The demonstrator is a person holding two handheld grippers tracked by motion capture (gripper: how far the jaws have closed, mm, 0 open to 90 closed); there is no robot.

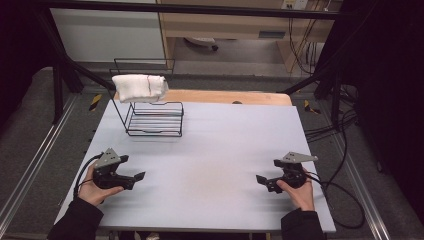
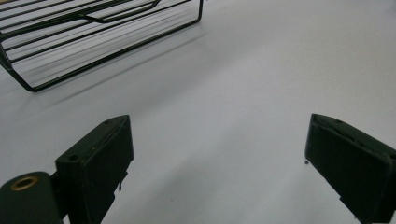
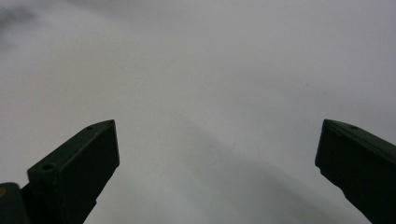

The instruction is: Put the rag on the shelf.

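White folded towel draped over top of black wire rack, far left of tabletop. Left claw and right claw low near front edge, both spread wide, empty. Likely risk: tugging towel tips light rack.

A rack is standing at the table's far left, a cloth draped over its top, both grippers resting nearer, well apart.
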